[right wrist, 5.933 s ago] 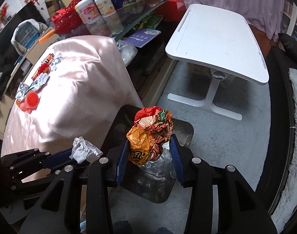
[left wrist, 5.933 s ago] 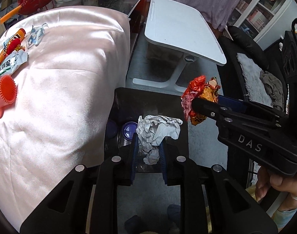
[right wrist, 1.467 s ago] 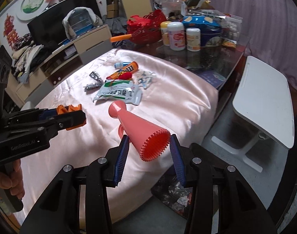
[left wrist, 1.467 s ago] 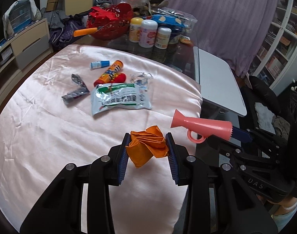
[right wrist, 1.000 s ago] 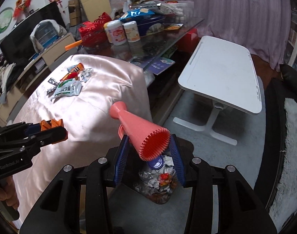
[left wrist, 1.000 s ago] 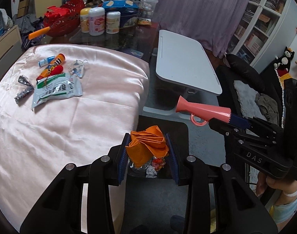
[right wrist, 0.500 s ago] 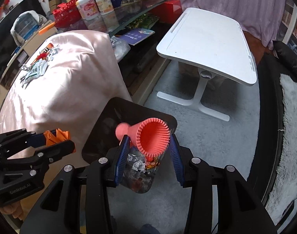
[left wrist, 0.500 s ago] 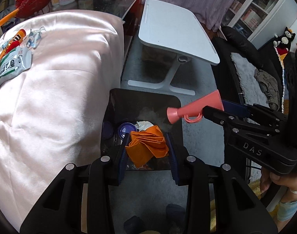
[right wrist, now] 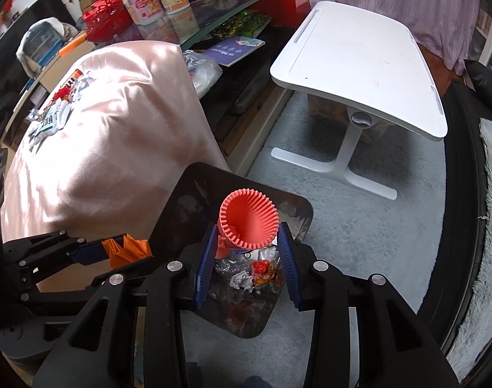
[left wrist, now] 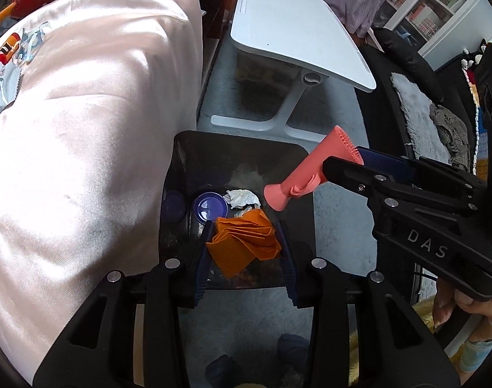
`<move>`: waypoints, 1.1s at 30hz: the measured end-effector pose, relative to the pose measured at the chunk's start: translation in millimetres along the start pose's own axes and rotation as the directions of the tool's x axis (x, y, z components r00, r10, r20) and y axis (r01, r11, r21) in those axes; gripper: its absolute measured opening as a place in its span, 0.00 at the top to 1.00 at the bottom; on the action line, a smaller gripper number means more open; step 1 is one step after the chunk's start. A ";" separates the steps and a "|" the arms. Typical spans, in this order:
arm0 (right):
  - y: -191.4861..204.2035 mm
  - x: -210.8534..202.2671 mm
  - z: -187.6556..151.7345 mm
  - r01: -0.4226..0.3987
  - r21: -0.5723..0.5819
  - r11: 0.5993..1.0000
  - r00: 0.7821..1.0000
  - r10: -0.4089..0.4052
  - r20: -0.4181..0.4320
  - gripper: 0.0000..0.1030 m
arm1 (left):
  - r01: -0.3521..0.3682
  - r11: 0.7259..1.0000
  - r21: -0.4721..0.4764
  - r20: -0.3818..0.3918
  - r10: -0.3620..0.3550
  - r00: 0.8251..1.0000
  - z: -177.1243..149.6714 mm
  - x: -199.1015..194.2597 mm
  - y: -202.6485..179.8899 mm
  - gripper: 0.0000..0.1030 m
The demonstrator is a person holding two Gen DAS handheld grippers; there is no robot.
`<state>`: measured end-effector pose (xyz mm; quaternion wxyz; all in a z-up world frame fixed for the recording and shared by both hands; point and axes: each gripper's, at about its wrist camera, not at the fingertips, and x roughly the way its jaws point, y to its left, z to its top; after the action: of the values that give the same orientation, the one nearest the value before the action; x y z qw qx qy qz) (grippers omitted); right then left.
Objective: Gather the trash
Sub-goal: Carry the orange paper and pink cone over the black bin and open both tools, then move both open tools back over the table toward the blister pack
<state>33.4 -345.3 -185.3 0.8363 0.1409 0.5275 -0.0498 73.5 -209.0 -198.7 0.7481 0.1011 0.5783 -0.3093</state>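
Left wrist view: the left gripper (left wrist: 244,242) pointed steeply down over the open black bin (left wrist: 178,161) standing on the floor beside the pink-draped table (left wrist: 84,113). A folded orange paper (left wrist: 244,239) sat between its blue pads. The jaws had just been easing apart, yet the paper remained lodged between them, touching both pads, so the hold was judged slack but not yet let go. Inside the bin lay a blue lid (left wrist: 210,208) and a crumpled white tissue (left wrist: 241,198). The right gripper (left wrist: 352,165) entered from the right, clamped on the flared end of a pink horn (left wrist: 305,176) whose narrow mouthpiece hung over the bin's opening.

Right wrist view: the right gripper (right wrist: 246,252) was seen closed on the pink horn (right wrist: 247,218), pads bearing on either side of its ribbed bell; the jaws had just been closing slightly. Foil and wrapper scraps (right wrist: 252,271) lay in the bin (right wrist: 181,194) directly below. The left gripper (right wrist: 116,250) appeared at lower left, the orange paper (right wrist: 126,249) in its tips. Remaining packets (right wrist: 52,113) lay on the far part of the table.

Assessment: the paper appeared light and limp, liable to cling to a pad on release. The horn looked a light, stiff plastic with a smooth taper; the ribbed bell offered the surest purchase.
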 end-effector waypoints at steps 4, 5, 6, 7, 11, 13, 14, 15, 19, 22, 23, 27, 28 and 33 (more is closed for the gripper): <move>-1.1 1.4 3.3 -0.004 0.011 1.000 1.000 0.004 0.000 0.61 | -0.006 1.000 0.005 -0.003 0.006 1.000 3.5 1.6 -4.0 0.60; -1.5 1.1 3.9 -0.007 0.015 1.000 1.000 0.007 0.001 0.61 | -0.009 1.000 0.004 -0.002 0.009 1.000 3.6 0.8 -4.1 0.58; -1.9 0.6 4.3 -0.009 0.018 1.000 1.000 0.009 0.003 0.60 | -0.010 1.000 0.002 0.000 0.010 1.000 4.0 -0.7 -4.2 0.57; -2.4 0.0 4.8 -0.009 0.023 1.000 1.000 0.009 0.005 0.57 | -0.011 1.000 0.001 0.002 0.011 1.000 4.2 -2.3 -4.3 0.56; -4.6 -5.6 7.7 0.001 0.041 0.999 1.000 -0.002 0.024 0.41 | -0.005 1.000 0.004 0.018 0.005 1.000 3.5 -12.9 -5.5 0.48; -6.0 -11.0 9.0 0.010 0.050 0.999 0.999 -0.012 0.040 0.35 | -0.011 1.000 0.012 0.035 0.011 0.999 3.0 -21.7 -8.3 0.40; -6.3 -14.2 9.8 0.016 0.053 0.998 0.999 -0.018 0.048 0.30 | -0.020 1.000 0.016 0.048 0.019 0.999 2.8 -27.9 -9.1 0.33; -6.6 -17.9 10.8 0.021 0.057 0.998 0.998 -0.025 0.058 0.25 | -0.025 1.000 0.018 0.064 0.024 0.998 2.6 -35.4 -9.8 0.30; -7.1 -38.8 15.1 0.036 0.074 0.997 0.993 -0.044 0.112 0.14 | -0.030 0.999 0.017 0.130 0.028 0.991 1.9 -68.0 -8.6 0.23; -5.4 -57.0 18.2 0.006 0.084 0.996 0.987 -0.019 0.159 0.13 | -0.052 0.999 0.004 0.170 0.050 0.984 -1.4 -89.6 -2.5 0.19; -3.4 -62.8 19.3 -0.008 0.081 0.997 0.985 -0.007 0.175 0.12 | -0.060 0.998 -0.004 0.181 0.059 0.982 -2.5 -95.7 0.1 0.17; 12.8 -79.7 21.3 -0.027 0.041 0.999 0.976 0.017 0.218 0.10 | -0.079 0.996 -0.045 0.216 0.087 0.972 -9.8 -117.3 17.2 0.15; 17.6 -80.9 22.0 -0.028 0.031 0.999 0.975 0.020 0.221 0.10 | -0.085 0.995 -0.056 0.224 0.095 0.970 -11.7 -122.7 23.3 0.15; 45.6 -82.7 28.2 -0.033 -0.010 0.999 0.972 0.035 0.231 0.10 | -0.102 0.987 -0.125 0.254 0.131 0.958 -22.6 -145.3 57.8 0.14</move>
<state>32.1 -315.3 -91.5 0.8932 0.1405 0.4243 -0.0497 68.5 -101.7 -82.8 0.8391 0.0517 0.4840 -0.2428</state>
